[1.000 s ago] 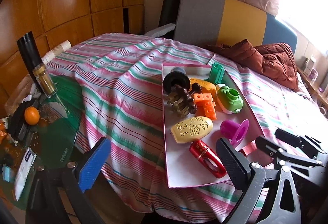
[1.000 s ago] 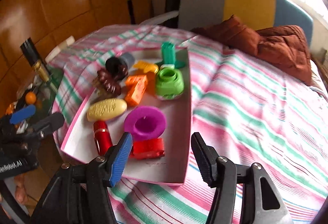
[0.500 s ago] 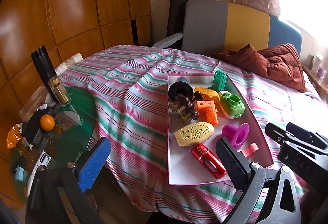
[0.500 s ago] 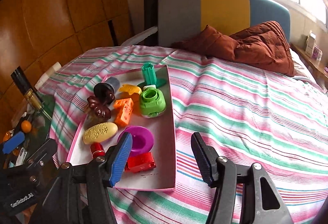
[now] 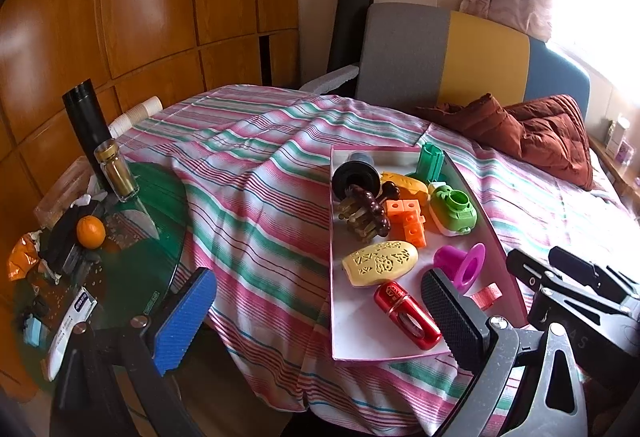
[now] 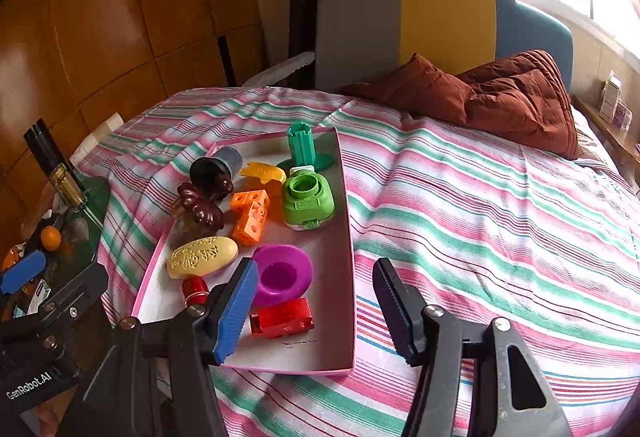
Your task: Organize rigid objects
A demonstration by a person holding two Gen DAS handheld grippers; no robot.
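Observation:
A pink-rimmed white tray point(image 5: 360, 341) point(image 6: 332, 317) lies on the striped bed and holds several toys: a red cylinder point(image 5: 408, 313), a yellow oval point(image 5: 380, 263) point(image 6: 202, 256), a purple funnel point(image 5: 460, 265) point(image 6: 282, 275), orange blocks point(image 5: 404, 217) point(image 6: 250, 215), a green piece point(image 5: 452, 209) point(image 6: 308, 197), a brown piece point(image 6: 200, 207) and a red block point(image 6: 282, 317). My left gripper point(image 5: 316, 325) is open and empty, held back off the tray's near left corner. My right gripper point(image 6: 314, 307) is open and empty, above the tray's near end.
A green glass side table point(image 5: 132, 269) at the left carries a black flask point(image 5: 86, 125), a jar point(image 5: 116, 173), an orange point(image 5: 91, 232) and clutter. A brown quilt point(image 6: 500, 93) lies at the bed's head before a grey, yellow and blue headboard point(image 6: 440, 25).
Both grippers have drawn back and up from the tray, so more of the bed and room shows. Both stay open. The toys have not moved.

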